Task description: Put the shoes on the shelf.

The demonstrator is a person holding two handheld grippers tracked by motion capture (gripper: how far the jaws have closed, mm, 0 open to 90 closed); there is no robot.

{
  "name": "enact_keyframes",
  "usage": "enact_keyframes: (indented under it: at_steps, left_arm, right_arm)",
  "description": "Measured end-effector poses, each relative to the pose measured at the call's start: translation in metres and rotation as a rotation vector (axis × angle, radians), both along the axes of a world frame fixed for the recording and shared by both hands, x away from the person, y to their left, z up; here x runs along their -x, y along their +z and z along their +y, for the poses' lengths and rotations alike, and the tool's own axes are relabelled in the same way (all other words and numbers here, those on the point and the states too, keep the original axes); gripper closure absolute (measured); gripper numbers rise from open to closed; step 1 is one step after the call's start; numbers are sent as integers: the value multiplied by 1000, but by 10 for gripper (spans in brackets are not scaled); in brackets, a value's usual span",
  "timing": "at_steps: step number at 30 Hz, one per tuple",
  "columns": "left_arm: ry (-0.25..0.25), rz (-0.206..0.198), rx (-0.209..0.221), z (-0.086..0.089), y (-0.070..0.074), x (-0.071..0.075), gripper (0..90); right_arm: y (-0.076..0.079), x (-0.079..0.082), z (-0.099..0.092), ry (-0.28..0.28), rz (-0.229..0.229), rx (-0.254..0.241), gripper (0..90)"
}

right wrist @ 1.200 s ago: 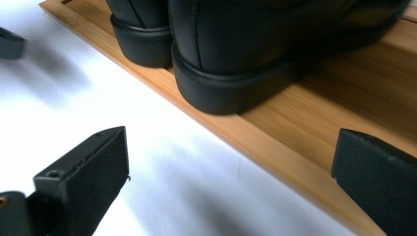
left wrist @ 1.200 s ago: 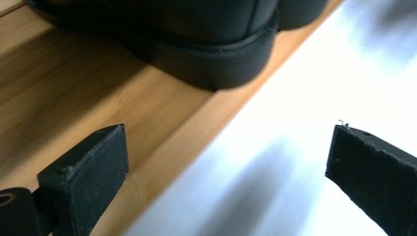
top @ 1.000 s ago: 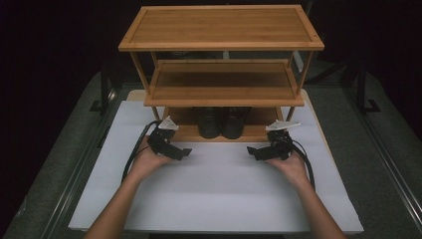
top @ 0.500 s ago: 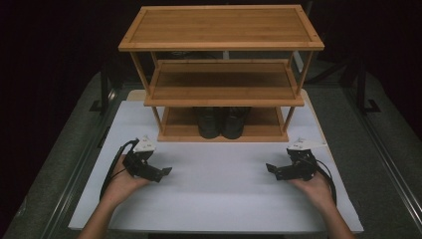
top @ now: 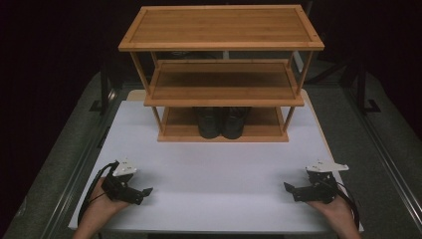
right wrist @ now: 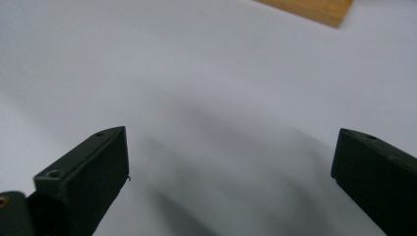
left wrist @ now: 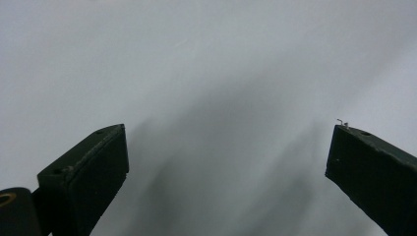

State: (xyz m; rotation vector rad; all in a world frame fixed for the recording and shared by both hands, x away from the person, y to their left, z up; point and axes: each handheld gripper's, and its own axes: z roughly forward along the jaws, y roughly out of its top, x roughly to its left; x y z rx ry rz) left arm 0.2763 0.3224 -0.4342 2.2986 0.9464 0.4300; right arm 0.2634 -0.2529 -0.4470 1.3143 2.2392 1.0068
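A three-tier wooden rack (top: 221,74) stands at the far middle of the white surface (top: 219,169). A pair of black shoes (top: 222,121) sits side by side on the rack's lowest shelf, toes toward the person. Well in front of the rack and off to its left, the left tool (top: 144,193) rests low on the surface, jaws wide apart and empty. Off to the rack's right, equally near the front edge, the right tool (top: 290,189) has its jaws spread wide too, holding nothing.

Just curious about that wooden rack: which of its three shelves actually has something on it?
The bottom shelf: a pair of black shoes sits at its middle. The middle shelf and top shelf look bare.
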Motion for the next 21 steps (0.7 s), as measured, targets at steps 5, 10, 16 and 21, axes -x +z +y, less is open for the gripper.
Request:
enact_keyframes:
  at_steps: [5,10,16,21]
  left_arm:
    - [9,8,6,9,-8,7,18]
    - [13,-1,62,15,-14,8,10]
    - [12,-11,75,16,-16,9,5]
    - [11,-11,75,16,-16,9,5]
  right_arm:
    - [-7,6,-8,-24,21,33,8]
    - [-11,7,-8,-34,37,55,7]
    - [-11,8,-8,-36,35,53,7]
    - [-12,8,-9,-36,35,52,7]
